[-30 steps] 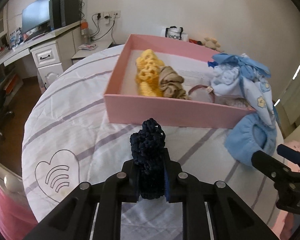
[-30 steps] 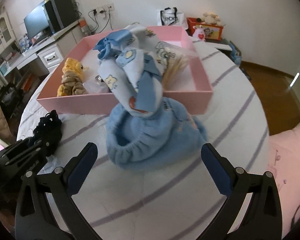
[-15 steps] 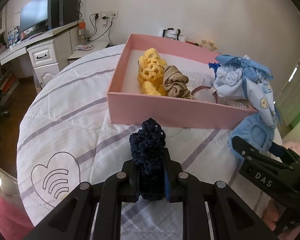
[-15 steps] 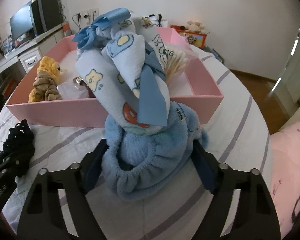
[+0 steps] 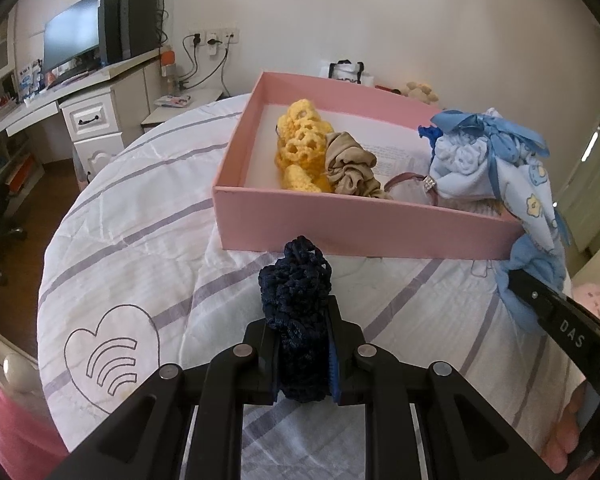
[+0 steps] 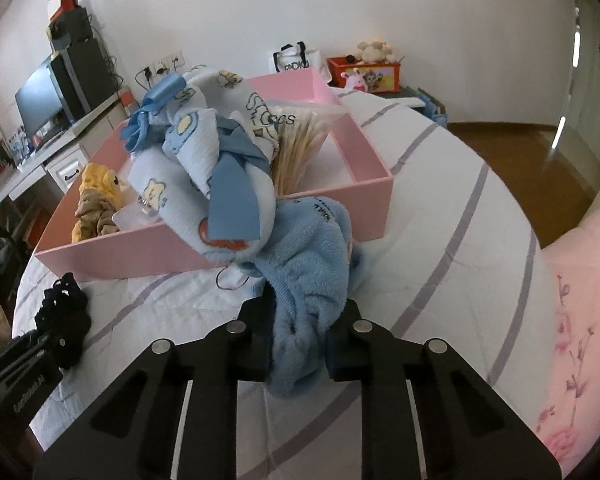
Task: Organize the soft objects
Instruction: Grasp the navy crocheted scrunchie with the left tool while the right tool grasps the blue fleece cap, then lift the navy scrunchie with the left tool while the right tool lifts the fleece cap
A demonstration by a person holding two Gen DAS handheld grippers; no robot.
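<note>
On a striped white bedspread (image 5: 148, 216), the pink box (image 5: 352, 228) lies just ahead of both grippers. The left gripper (image 5: 304, 356), level, clamps a navy crocheted scrunchie (image 5: 296, 300); the right gripper (image 6: 298, 344) pinches a blue fleece cap (image 6: 312, 264), whose attached patterned bundle (image 6: 204, 184) could snag on the box's near wall and drag it.

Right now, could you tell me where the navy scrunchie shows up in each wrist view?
Left wrist: the navy scrunchie sits bottom centre, clamped in the left gripper, in front of the pink box.
Right wrist: the scrunchie is at the far left edge, lower half, held in the left gripper.
Shared landmark: the pink box, just behind the scrunchie in both views.
</note>
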